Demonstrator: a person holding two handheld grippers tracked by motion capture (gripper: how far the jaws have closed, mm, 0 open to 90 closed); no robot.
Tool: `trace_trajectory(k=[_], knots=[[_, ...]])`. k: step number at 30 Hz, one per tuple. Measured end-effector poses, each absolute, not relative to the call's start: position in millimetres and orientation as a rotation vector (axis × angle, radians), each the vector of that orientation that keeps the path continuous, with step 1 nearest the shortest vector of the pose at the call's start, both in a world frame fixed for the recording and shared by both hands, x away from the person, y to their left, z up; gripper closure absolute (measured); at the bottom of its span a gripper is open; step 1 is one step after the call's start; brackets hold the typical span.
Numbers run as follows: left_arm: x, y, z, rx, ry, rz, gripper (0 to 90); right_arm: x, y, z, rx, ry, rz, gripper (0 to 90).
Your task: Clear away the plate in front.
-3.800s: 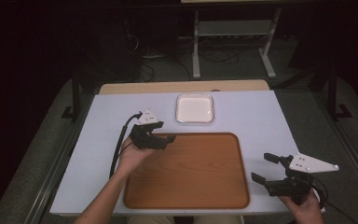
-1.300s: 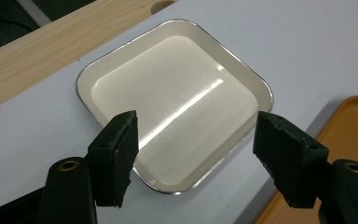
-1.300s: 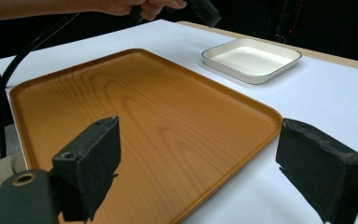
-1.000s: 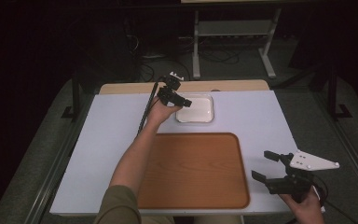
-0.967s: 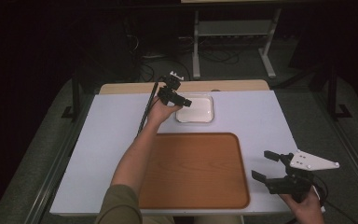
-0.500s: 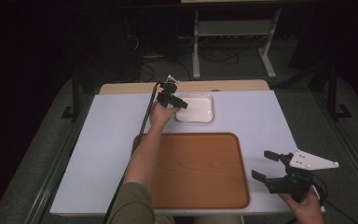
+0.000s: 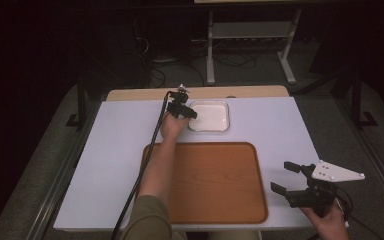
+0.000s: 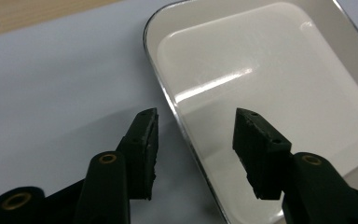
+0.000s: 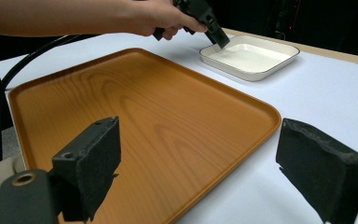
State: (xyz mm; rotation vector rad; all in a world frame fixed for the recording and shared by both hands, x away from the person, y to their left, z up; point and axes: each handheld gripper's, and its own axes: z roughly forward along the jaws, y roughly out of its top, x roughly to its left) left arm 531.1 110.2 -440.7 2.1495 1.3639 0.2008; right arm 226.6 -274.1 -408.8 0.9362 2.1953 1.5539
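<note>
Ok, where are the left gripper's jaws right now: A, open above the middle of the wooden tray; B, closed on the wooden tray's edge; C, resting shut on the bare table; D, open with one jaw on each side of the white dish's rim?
D: in the left gripper view the left gripper is open, one jaw inside the white dish and one outside over the table, the rim between them.
</note>
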Motion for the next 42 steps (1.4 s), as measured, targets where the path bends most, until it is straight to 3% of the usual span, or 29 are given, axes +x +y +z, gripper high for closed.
trace_trajectory(k=[11,19,27,42], knots=[[529.6,111.0,-445.8,2.157,1.367,0.18,72.9,227.7,-271.7,-409.3,0.932,2.202,1.547,13.2],[530.4,112.6,-446.3,2.126,1.397,0.168,77.8,227.6,-271.6,-409.1,0.932,2.201,1.55,13.1],[533.1,116.6,-453.4,1.968,1.443,0.023,87.9,228.1,-270.9,-409.5,0.928,2.205,1.547,13.1],[529.0,123.3,-451.8,1.881,1.459,0.014,89.2,226.8,-270.2,-410.1,0.933,2.203,1.543,13.1]])
